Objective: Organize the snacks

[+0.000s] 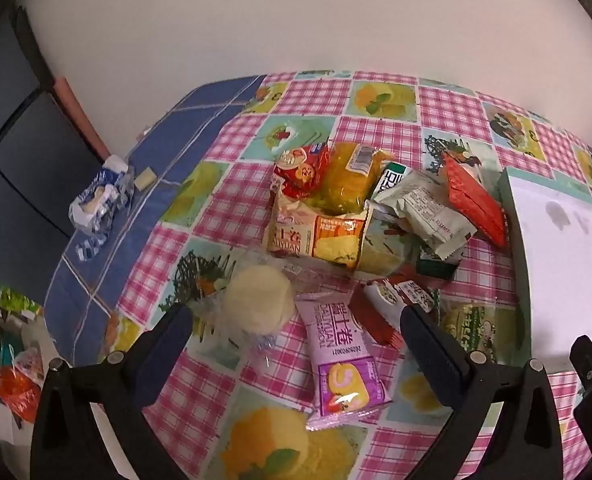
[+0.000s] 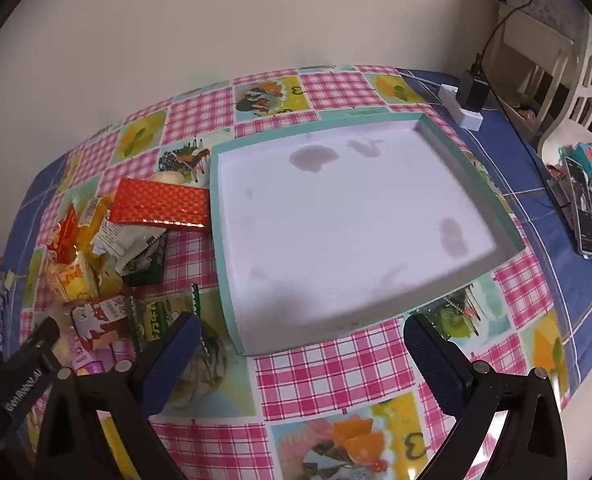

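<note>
A heap of snack packets (image 1: 360,208) lies on the checked tablecloth. Nearest my left gripper (image 1: 296,320) are a purple Swiss roll packet (image 1: 342,364) and a round pale cake in clear wrap (image 1: 255,304). That gripper hovers above them, open, nothing between its fingers. A shallow white tray with a teal rim (image 2: 215,208) sits to the right of the heap. My right gripper (image 2: 302,330) hangs open over the tray's near edge, holding nothing. A red foil packet (image 2: 159,208) lies beside the tray's left wall. In the right wrist view the left gripper shows at the lower left.
A crumpled blue-and-white wrapper (image 1: 99,196) lies at the table's far left edge. A power strip with a plug (image 2: 466,100) and a phone (image 2: 582,212) sit at the right side. A white chair (image 2: 568,80) stands beyond the table.
</note>
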`<state>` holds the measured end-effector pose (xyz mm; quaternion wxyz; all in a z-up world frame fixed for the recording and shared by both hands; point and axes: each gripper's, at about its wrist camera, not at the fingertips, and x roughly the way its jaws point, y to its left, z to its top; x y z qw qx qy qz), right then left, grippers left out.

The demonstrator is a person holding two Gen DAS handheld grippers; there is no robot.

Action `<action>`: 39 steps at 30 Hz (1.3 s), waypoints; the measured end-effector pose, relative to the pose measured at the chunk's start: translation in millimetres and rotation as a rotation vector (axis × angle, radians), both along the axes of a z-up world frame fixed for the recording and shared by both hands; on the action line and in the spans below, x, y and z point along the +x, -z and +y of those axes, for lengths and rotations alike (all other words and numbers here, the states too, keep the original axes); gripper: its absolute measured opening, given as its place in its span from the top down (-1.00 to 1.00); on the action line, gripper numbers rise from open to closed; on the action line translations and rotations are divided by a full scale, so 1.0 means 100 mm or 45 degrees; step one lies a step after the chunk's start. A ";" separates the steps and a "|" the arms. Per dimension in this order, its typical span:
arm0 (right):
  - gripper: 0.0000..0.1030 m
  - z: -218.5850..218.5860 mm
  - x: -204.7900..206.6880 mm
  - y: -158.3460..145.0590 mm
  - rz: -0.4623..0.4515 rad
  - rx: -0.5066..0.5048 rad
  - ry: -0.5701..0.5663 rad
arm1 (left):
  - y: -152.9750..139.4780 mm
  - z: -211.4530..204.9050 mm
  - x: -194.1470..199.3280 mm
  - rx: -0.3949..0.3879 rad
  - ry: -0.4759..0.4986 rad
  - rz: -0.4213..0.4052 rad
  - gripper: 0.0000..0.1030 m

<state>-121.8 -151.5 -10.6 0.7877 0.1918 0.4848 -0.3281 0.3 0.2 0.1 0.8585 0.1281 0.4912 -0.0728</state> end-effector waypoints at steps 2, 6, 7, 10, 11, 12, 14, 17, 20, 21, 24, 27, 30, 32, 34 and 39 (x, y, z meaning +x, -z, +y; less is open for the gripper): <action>-1.00 -0.02 0.01 -0.01 0.019 0.006 0.013 | 0.00 0.02 0.03 -0.015 0.000 0.009 -1.00; -1.00 0.00 0.04 -0.04 -0.010 -0.040 0.001 | -0.03 -0.01 0.05 0.033 0.030 -0.043 -1.00; -1.00 0.01 0.05 -0.05 -0.009 -0.039 -0.003 | -0.05 -0.05 0.01 0.059 0.034 -0.068 -1.00; -1.00 0.02 -0.03 -0.02 -0.053 -0.033 -0.023 | -0.07 -0.04 -0.05 0.035 0.048 -0.093 -1.00; -1.00 0.02 -0.04 -0.03 -0.052 -0.029 -0.031 | -0.06 -0.03 -0.05 0.031 0.049 -0.088 -1.00; -1.00 0.03 -0.04 -0.04 -0.053 -0.032 -0.038 | -0.06 -0.01 -0.04 0.029 0.048 -0.082 -1.00; -1.00 0.04 -0.04 -0.06 -0.057 -0.039 -0.054 | -0.06 0.00 -0.04 0.029 0.042 -0.081 -1.00; -1.00 0.06 -0.03 -0.08 -0.070 -0.038 -0.075 | -0.07 0.02 -0.03 0.023 0.030 -0.079 -1.00; -1.00 0.08 -0.02 -0.10 -0.076 -0.037 -0.089 | -0.09 0.03 -0.03 0.015 0.019 -0.079 -1.00; -1.00 0.08 -0.01 -0.11 -0.080 -0.035 -0.095 | -0.09 0.03 -0.03 0.012 0.015 -0.078 -1.00; -1.00 0.10 0.00 -0.12 -0.099 -0.029 -0.111 | -0.10 0.04 -0.03 0.011 0.006 -0.079 -1.00; -1.00 0.12 0.00 -0.15 -0.117 -0.033 -0.126 | -0.10 0.04 -0.02 0.006 -0.001 -0.075 -1.00; -1.00 0.12 -0.02 -0.16 -0.141 -0.023 -0.122 | -0.11 0.05 -0.02 0.000 -0.005 -0.074 -1.00; -1.00 0.11 -0.02 -0.16 -0.143 -0.017 -0.116 | -0.12 0.05 -0.02 -0.003 -0.008 -0.075 -1.00; -1.00 0.11 -0.02 -0.15 -0.148 -0.006 -0.109 | -0.12 0.05 -0.02 -0.007 -0.011 -0.073 -1.00; -1.00 0.10 -0.02 -0.15 -0.169 0.021 -0.099 | -0.12 0.06 -0.01 -0.014 -0.017 -0.069 -1.00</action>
